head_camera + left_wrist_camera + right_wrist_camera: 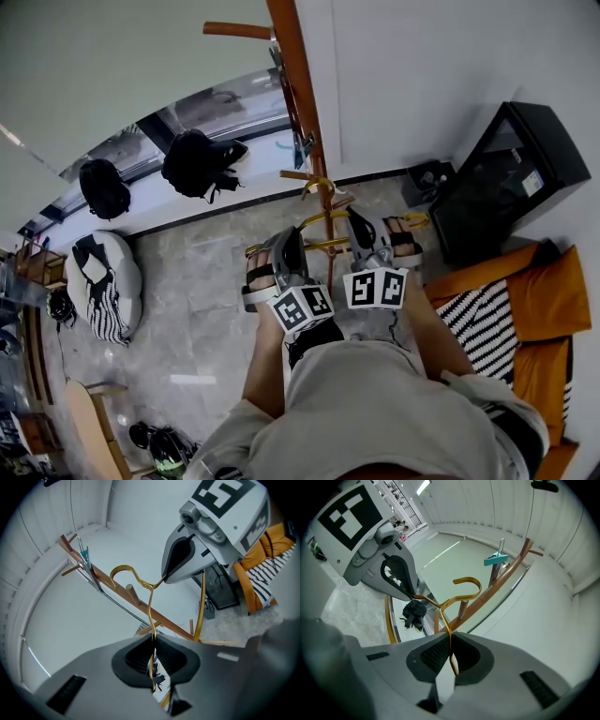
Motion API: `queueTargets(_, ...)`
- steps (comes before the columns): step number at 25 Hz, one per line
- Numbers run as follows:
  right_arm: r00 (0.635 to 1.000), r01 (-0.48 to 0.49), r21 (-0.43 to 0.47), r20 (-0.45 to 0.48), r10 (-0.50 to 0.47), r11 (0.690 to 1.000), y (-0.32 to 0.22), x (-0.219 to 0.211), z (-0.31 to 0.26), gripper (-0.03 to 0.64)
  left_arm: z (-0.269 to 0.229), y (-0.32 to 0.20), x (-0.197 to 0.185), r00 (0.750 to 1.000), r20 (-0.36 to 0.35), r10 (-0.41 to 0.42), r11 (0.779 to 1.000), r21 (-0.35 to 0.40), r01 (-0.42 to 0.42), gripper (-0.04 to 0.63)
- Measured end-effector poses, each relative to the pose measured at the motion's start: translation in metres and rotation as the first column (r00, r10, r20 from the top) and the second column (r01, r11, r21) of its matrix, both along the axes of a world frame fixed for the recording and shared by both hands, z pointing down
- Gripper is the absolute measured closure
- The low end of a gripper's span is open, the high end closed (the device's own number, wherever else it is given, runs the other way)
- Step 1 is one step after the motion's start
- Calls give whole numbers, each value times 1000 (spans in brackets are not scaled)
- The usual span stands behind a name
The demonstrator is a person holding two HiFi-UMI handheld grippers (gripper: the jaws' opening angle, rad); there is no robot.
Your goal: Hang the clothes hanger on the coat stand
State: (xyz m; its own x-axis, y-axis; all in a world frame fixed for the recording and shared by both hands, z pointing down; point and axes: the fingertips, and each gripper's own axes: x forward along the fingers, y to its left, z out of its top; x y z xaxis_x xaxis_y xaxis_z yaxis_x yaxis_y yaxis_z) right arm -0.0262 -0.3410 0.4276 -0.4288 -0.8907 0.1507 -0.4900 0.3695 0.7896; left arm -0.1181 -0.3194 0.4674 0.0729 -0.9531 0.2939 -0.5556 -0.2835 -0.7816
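A thin gold clothes hanger (323,225) is held between both grippers, close to the wooden coat stand (298,89). My left gripper (153,641) is shut on one wire of the hanger (149,606). The hanger's hook (123,570) curves just above a short peg (132,593) of the slanting pole (108,585); I cannot tell whether they touch. My right gripper (451,637) is shut on another wire of the hanger (446,618), whose hook (469,584) lies beside the pole (506,573). In the head view the left gripper (292,236) and right gripper (361,223) sit side by side.
A teal clip (495,559) hangs on the stand. Two black bags (199,161) (103,187) rest by the window ledge. A white round seat (108,281) is at the left, a black cabinet (511,178) at the right, and an orange sofa with a striped cushion (487,319) below it.
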Motion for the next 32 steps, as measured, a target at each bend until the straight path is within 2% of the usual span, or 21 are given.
queueTargets(7, 1000, -22, -22, -3, 22, 1000, -22, 2, 10, 603, 9, -24, 2, 1000, 3, 20, 1000, -20, -19, 565)
queueTargets(32, 1000, -26, -71, -13, 26, 997, -61, -5, 36, 603, 32, -59, -5, 1000, -20, -1, 997, -77, 0, 565)
